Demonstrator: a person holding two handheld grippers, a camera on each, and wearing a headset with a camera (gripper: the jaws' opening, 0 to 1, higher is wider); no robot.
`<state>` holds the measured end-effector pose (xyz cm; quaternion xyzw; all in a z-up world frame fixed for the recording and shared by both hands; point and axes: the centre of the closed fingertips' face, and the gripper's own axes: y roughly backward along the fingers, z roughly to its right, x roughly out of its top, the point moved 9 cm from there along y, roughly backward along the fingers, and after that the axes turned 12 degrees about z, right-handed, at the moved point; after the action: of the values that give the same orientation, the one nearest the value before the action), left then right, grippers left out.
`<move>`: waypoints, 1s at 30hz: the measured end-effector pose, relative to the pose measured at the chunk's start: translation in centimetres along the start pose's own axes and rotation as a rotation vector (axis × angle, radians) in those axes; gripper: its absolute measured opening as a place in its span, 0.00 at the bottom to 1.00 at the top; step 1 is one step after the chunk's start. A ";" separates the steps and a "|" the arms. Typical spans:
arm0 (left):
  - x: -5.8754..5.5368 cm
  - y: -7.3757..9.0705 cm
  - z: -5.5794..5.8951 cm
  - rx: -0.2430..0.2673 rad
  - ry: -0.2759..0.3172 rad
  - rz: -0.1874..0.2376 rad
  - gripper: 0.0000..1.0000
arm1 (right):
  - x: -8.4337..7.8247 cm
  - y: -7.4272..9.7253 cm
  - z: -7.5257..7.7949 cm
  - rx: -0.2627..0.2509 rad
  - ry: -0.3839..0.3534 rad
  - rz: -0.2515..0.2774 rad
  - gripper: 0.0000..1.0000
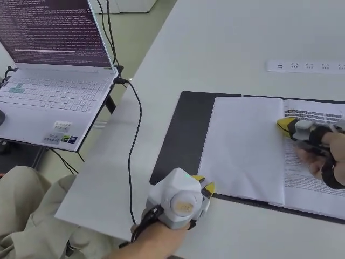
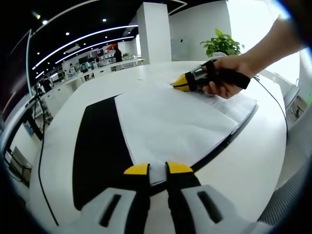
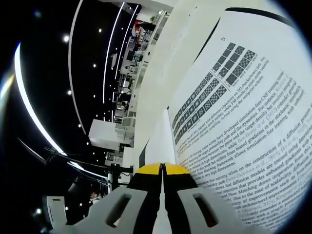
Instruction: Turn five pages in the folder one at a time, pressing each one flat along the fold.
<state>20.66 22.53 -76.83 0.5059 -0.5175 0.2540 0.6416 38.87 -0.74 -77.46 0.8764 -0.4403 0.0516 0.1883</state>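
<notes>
The white table (image 1: 215,43) takes up most of the head view. An open laptop (image 1: 54,65) stands off its left edge on a raised stand, screen lit with text, and a black cable (image 1: 137,124) runs from it across the table. The black folder (image 1: 180,135) lies open on the right half of the table, its left cover bare. A blank white page (image 1: 242,145) lies flat over the middle of the folder, and beside it on the right is a printed page (image 1: 307,191) with checkerboard figures and dense text. A white power strip (image 1: 307,66) sits beyond the folder, apart from it.

The right gripper (image 1: 284,125) is held in a gloved hand (image 1: 323,154) near the top of the fold, where the blank and printed pages meet. Its yellow-tipped fingers are closed tip to tip, with nothing seen between them. The left gripper (image 1: 207,188) sits at the near edge of the folder, at the blank page's lower corner. Its fingers (image 2: 136,169) have a narrow gap between them and grip nothing.
</notes>
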 end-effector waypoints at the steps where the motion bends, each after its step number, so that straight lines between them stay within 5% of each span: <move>1: 0.0 0.0 0.0 0.000 0.000 0.000 0.11 | -0.1 0.1 0.0 0.002 -0.002 0.000 0.00; 13: 0.0 0.0 0.1 0.000 -0.008 -0.005 0.11 | -1.7 2.8 0.5 0.024 -0.033 -0.044 0.00; 30: 0.0 0.1 0.2 0.004 -0.010 0.004 0.10 | -5.0 6.8 1.1 0.032 -0.016 -0.174 0.00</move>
<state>20.53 22.39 -76.81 0.5074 -0.5211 0.2541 0.6375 30.33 -1.08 -77.86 0.9146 -0.3629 0.0352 0.1747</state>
